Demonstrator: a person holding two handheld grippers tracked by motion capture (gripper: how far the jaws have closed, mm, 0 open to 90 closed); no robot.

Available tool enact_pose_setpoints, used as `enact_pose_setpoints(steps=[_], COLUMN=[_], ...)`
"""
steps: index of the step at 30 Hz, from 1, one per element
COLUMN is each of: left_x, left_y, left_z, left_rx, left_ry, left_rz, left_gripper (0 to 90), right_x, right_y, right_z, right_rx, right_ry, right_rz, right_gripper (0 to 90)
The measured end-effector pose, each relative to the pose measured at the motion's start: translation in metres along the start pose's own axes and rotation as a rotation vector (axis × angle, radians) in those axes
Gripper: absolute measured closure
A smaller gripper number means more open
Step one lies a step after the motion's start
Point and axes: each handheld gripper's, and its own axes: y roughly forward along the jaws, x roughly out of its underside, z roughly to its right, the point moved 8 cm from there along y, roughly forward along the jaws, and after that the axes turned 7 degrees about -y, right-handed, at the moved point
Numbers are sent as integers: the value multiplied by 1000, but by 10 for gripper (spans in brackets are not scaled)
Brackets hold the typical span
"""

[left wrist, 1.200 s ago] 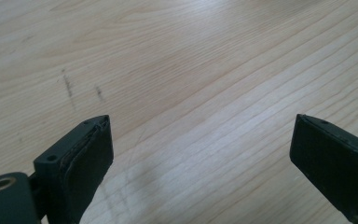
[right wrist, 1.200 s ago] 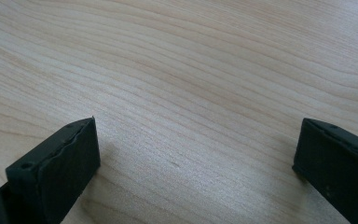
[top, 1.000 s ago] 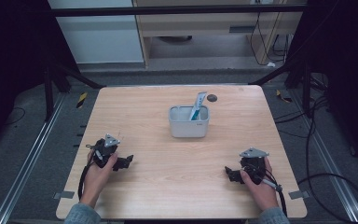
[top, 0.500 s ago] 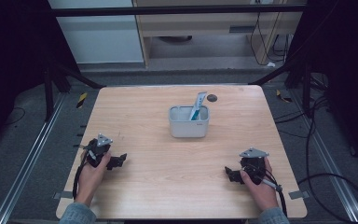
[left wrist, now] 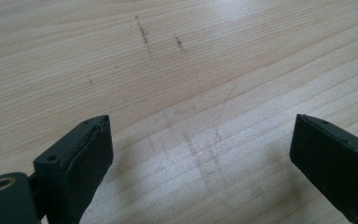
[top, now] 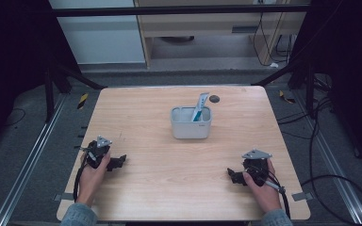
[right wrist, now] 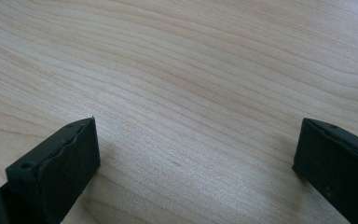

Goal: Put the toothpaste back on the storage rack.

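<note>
**Both grippers rest empty at the near edge, tube stands in its holder**

The left gripper (top: 118, 161) lies low on the bench (top: 136, 113) at the near left, and the right gripper (top: 232, 174) lies at the near right, each held by a hand coming in from the near edge. In the left gripper view the fingers (left wrist: 81, 158) stand wide apart with bare wood and a few faint scratch marks between them. In the right gripper view the fingers (right wrist: 70, 163) are equally wide, again with nothing but wood grain in the gap.

The nearest thing to either gripper is the grey holder (top: 191, 123), which sits around the middle of the bench, a little toward the far side and well apart from both grippers. A white and blue tube (top: 199, 107) leans upright inside it, against its right wall.

Judging by this layout, either the work has not begun or it is finished; with the tube seated in the holder and both grippers parked, nothing appears to be in hand.

A small dark round spot (top: 214, 99) lies on the bench just beyond the holder. Nothing stands between the grippers and the holder.
</note>
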Motion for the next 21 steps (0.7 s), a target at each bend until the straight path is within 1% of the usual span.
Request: enact_pose_setpoints(steps=[5, 10, 16, 21], left_x=[4, 6, 6, 6], left_y=[2, 4, 5, 5], left_z=[-3, -5, -6, -5], left_rx=[-3, 16, 22, 23], left_ry=[-10, -32, -32, -31], left_rz=[-3, 12, 35, 34], left_gripper=[55, 41, 16, 9], right_x=[0, 0, 0, 0], right_y=[0, 0, 0, 0], right_z=[0, 0, 0, 0], right_rx=[0, 0, 0, -1], right_ry=[0, 0, 1, 0], right_rz=[0, 0, 0, 0], right_gripper=[4, 4, 4, 4])
